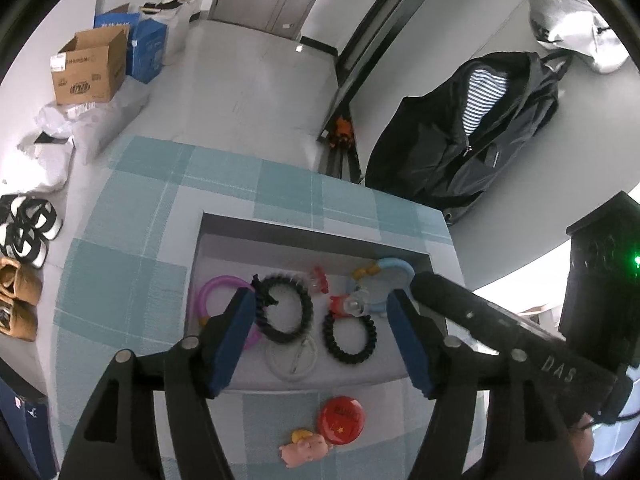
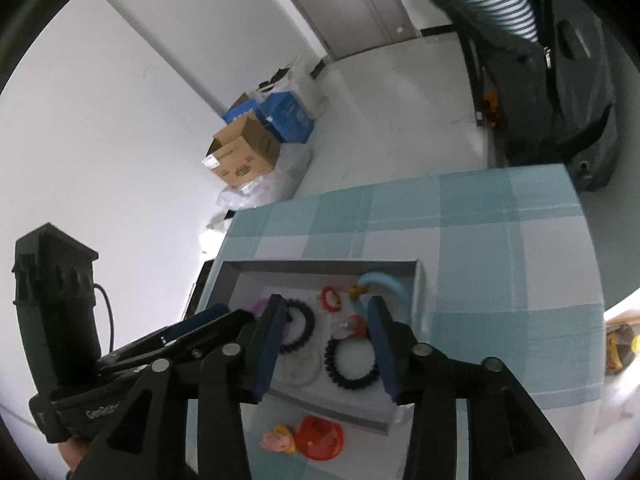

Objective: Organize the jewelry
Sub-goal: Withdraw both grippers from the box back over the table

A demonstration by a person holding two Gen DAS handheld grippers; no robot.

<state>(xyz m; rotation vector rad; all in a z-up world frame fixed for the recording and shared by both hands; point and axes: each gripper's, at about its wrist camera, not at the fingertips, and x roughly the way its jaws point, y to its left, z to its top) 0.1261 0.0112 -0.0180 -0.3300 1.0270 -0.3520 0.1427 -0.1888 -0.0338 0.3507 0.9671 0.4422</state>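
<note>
The left gripper (image 1: 322, 334), black with blue pads, hangs over a shallow grey tray (image 1: 312, 236) with its jaws standing wide apart and nothing pressed between them. In the gap between its pads lie a thick black braided ring bracelet (image 1: 285, 307), a black coiled hair tie (image 1: 350, 339) and a clear thin plastic bangle (image 1: 291, 362), all resting on the tray floor. A purple plastic ring (image 1: 218, 292) sits at the tray's left side, partly hidden behind the left pad. Further back in the tray are a small red clip (image 1: 319, 279), a red and clear small ornament (image 1: 347, 305) and a pale blue curved band with a yellow piece (image 1: 390, 270) near the right wall.

The right gripper (image 2: 326, 344), of the same build, reaches in from the other side, its jaws partly open and empty, with the coiled hair tie and the red ornament showing between its pads; its picture is somewhat blurred.

The tray stands on a surface covered by a teal and white checked cloth (image 1: 132, 240). On the cloth, just outside the tray's near wall, lie a round red badge with yellow stars (image 1: 342, 420) and, touching it, a small pink pig figure with a yellow cap (image 1: 305, 448).

On the floor beyond are an open brown cardboard box (image 1: 90, 66), a blue carton (image 1: 148, 50) and a dark jacket over a striped shirt (image 1: 472, 128).
</note>
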